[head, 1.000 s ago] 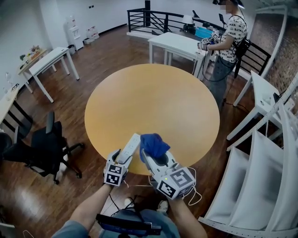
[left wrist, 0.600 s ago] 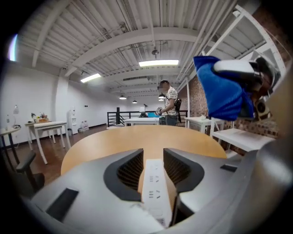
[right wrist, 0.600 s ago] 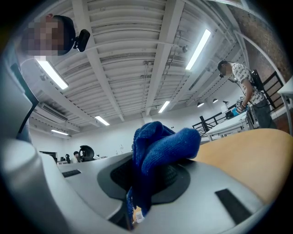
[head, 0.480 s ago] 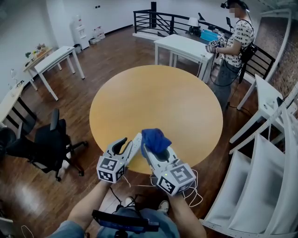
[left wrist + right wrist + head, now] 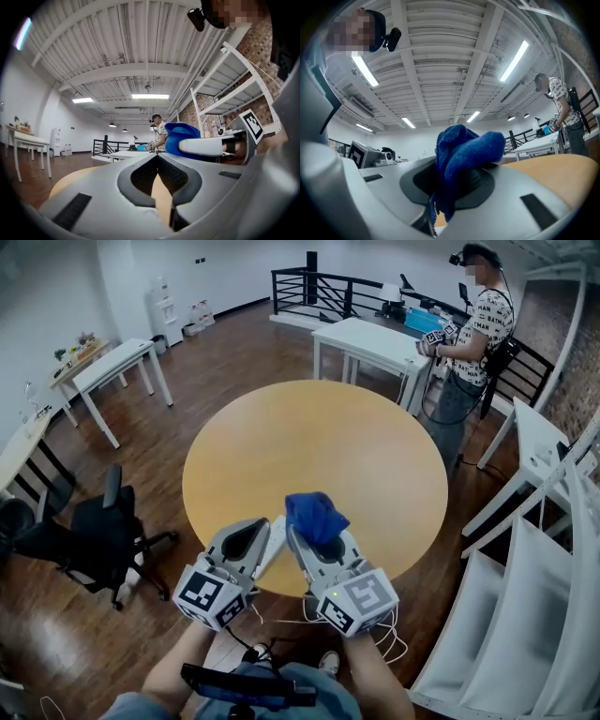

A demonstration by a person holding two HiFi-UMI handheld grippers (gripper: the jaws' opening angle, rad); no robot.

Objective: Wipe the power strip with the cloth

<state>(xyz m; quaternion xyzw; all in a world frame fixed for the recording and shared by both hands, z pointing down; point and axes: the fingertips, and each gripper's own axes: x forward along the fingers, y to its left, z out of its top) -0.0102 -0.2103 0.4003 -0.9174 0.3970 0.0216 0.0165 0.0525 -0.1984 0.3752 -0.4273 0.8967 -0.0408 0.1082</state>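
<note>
My right gripper (image 5: 317,526) is shut on a bunched blue cloth (image 5: 314,514) above the near edge of the round wooden table (image 5: 319,442). Its own view shows the cloth (image 5: 464,150) standing up from between the jaws of the right gripper (image 5: 452,187). My left gripper (image 5: 262,525) hovers just left of it, tilted up. Its jaws meet at the tips with nothing between them, as the left gripper (image 5: 157,155) shows in its own view. Only a white sliver of the power strip (image 5: 276,547) shows between the two grippers; the rest is hidden.
A person (image 5: 469,320) stands at the back right beside a white table (image 5: 370,334). A black office chair (image 5: 98,526) sits left of the round table. White shelving (image 5: 539,568) lines the right side. More white tables (image 5: 108,367) stand at the far left.
My left gripper has come up off the power strip, tilted upward and closed its jaws on nothing. The right gripper with the cloth has hardly moved.
</note>
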